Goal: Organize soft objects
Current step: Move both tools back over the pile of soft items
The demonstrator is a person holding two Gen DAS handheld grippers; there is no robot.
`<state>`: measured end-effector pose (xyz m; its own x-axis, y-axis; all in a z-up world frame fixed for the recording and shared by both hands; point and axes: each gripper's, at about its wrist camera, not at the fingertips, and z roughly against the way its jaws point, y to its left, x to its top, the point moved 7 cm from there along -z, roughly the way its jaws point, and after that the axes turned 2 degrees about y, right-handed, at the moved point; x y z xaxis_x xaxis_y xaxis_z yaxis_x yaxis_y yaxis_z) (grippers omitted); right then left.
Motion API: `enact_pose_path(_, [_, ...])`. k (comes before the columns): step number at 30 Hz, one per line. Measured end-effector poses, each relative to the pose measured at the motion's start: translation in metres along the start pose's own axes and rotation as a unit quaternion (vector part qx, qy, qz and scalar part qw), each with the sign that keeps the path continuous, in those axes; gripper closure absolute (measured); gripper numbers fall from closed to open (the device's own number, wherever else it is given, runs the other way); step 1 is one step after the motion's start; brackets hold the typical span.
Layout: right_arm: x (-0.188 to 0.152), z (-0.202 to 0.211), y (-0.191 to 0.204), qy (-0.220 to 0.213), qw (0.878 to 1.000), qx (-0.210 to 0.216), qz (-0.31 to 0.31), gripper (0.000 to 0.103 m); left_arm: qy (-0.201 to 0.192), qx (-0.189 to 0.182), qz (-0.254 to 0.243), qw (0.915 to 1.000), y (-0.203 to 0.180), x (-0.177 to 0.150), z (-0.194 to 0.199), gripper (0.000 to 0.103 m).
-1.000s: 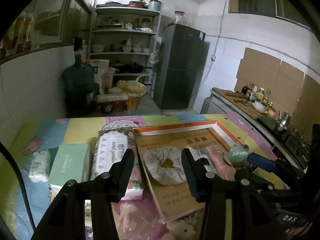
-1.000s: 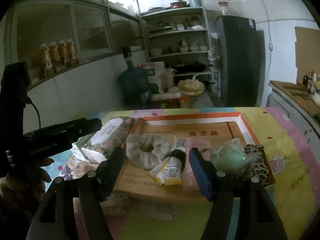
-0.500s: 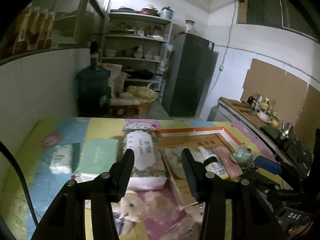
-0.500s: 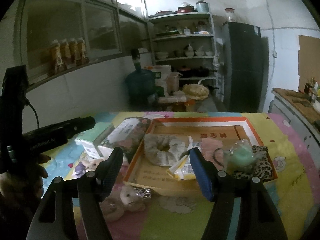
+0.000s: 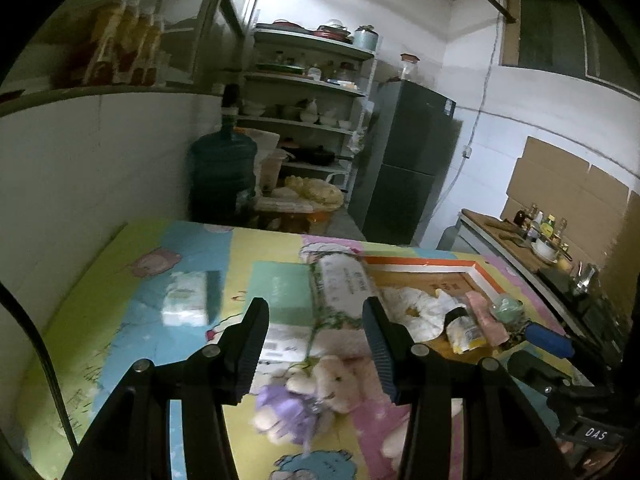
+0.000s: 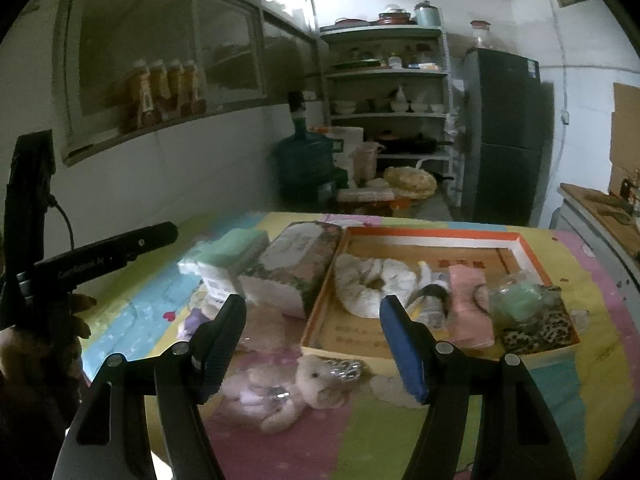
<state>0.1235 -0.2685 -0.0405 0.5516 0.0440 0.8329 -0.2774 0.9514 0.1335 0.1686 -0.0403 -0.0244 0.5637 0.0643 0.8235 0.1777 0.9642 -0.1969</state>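
A cartoon-print mat (image 6: 540, 396) is seen in a dim kitchen; fridge (image 6: 506, 136) at one o'clock, perhaps shelving beside. Both grippers (image 5: 316, 346) (image 6: 312, 344) are held released, empty.

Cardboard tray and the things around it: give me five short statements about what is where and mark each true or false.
1. The white scrunchie lies inside the cardboard tray. True.
2. The pink plush bear lies inside the tray. False: it lies on the mat in front of the tray, outside it.
3. The floral tissue pack lies beside the tray's left wall, outside it. True.
4. The right hand-held gripper is shut on the bear. False: its jaws stand open and hold nothing.
5. The leopard-print item sits at the tray's left end. False: it sits at the right end, next to the pale green item.
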Motion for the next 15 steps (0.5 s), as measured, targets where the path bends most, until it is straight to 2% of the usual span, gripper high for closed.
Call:
enact_pose_path(5, [-0.003, -0.011, 0.021, 0.014, 0.999, 0.019, 0.022, 0.032, -0.002, 0.004, 0.015, 0.9999, 0.016, -0.006, 0.007, 0.054])
enact_pose_path(9, [-0.016, -0.031, 0.047, 0.049, 0.995, 0.062, 0.068, 0.032, -0.001, 0.006, 0.027, 0.9996, 0.03, -0.011, 0.01, 0.054])
enact_pose_path(15, [-0.028, -0.065, 0.064, 0.085, 0.985, 0.071, 0.132, 0.032, 0.011, 0.006, 0.034, 0.9994, 0.042, -0.021, 0.009, 0.054])
